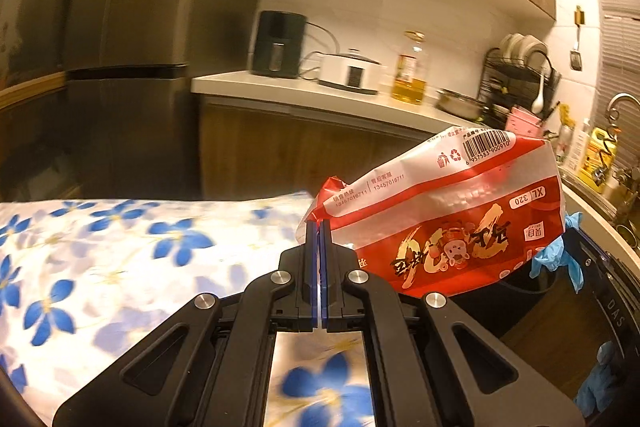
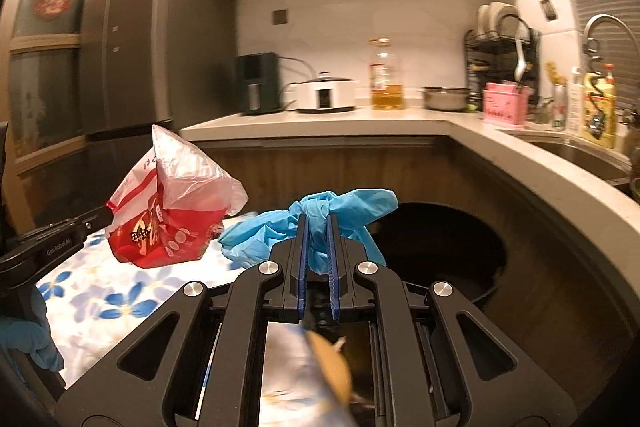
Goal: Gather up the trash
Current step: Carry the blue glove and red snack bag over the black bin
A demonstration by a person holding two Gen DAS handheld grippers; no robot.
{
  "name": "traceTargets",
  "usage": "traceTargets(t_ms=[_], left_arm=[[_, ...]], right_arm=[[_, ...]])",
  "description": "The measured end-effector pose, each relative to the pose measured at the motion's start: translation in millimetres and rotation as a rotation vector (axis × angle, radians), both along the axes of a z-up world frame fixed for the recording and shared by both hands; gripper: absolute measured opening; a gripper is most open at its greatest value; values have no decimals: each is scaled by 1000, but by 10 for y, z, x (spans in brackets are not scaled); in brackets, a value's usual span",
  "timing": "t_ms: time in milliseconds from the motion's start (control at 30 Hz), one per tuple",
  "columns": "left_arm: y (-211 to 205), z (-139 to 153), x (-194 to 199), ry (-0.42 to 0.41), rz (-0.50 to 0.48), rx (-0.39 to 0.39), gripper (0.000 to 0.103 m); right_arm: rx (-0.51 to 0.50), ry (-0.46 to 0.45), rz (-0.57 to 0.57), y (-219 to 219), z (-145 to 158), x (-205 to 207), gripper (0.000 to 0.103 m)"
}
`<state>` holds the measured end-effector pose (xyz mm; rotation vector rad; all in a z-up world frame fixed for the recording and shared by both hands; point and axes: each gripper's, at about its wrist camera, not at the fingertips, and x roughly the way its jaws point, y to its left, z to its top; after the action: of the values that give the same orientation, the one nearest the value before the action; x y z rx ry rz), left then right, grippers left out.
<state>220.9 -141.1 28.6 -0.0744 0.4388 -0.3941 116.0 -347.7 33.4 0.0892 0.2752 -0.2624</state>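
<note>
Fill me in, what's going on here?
Trash pickup in a kitchen, with a person working two handheld grippers. The left gripper is shut on a corner of a red and white plastic bag, held in the air above the floral tablecloth. The right gripper is shut on a crumpled blue glove. Both items are near the black bin beside the table; neither has been dropped in yet.

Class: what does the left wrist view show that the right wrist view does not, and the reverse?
Left only: the barcode on the red bag pinched in the left tool.
Right only: the sink, and the black bin opening.
Both: red bag, blue glove in the right tool, oil bottle, floral cloth.
</note>
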Motion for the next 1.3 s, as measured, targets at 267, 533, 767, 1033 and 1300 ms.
traceTargets(t_ms=[267,533,767,1033,1300], left_arm=[[-691,45,143,5,-80,-6,0],[-1240,27,244,10,-135,-5,0],[-1514,-3,310,8,-150,12,0],[-1660,-35,341,13,-147,14,0],[-1770,-65,357,16,-151,20,0]], right_arm=[[3,-6,-109,-622,6,-66,9],[28,-5,-175,-1023,-36,-37,8],[39,4,-196,-1247,-56,89,8],[42,25,-200,-1371,-109,224,8],[50,48,-194,-1426,-176,331,8]])
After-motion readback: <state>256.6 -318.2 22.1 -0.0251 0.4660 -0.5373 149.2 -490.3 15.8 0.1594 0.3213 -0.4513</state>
